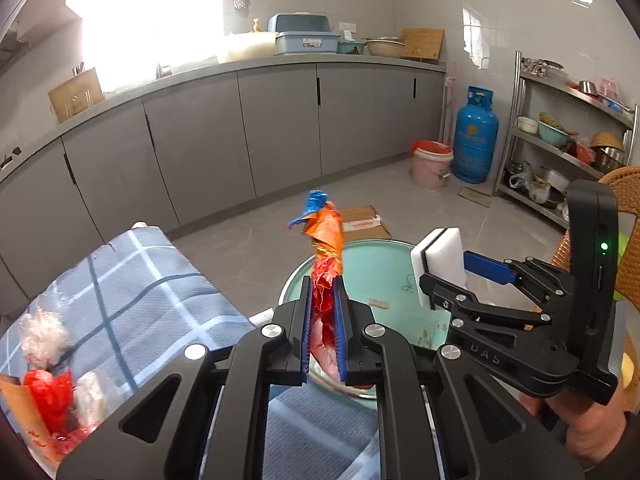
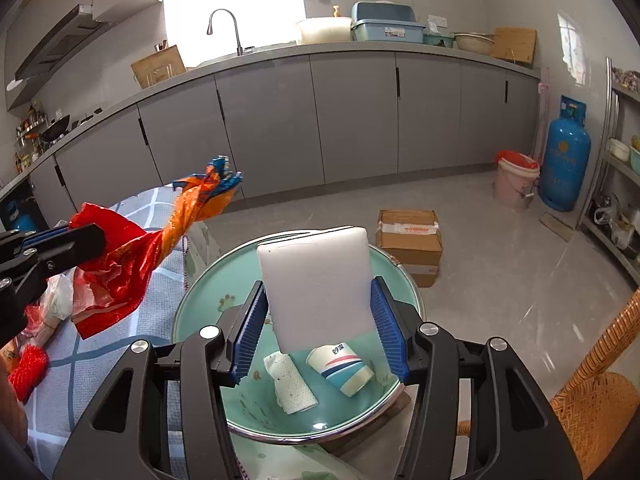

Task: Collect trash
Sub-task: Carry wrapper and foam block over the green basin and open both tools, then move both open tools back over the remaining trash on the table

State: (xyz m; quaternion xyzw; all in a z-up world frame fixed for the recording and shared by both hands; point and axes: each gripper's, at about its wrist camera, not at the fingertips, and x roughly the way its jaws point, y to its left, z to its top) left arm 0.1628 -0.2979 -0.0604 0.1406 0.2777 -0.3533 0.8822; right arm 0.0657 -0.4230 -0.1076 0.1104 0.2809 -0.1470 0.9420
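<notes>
Grey kitchen cabinets [image 2: 352,112] back a checked-cloth counter [image 1: 160,280] carrying a green basin [image 2: 208,292]. Above that basin, the right claw [image 2: 320,320] pinches a white foam block [image 2: 316,288]; over its left rim, the left claw [image 1: 324,324] is pressed onto a twisted red-orange plastic bag [image 1: 326,240]. Inside the basin lie a paper cup [image 2: 344,368] and a crumpled tissue [image 2: 290,384].

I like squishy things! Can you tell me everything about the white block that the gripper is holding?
The white block looks like a foam sponge: thick, plain, rectangular with rounded corners and a faint line near its top. The right hand-held gripper squeezes its two sides between blue ribbed pads, holding it upright and slightly tilted. It hangs over the green basin, above a paper cup and a crumpled napkin, touching neither.
</notes>
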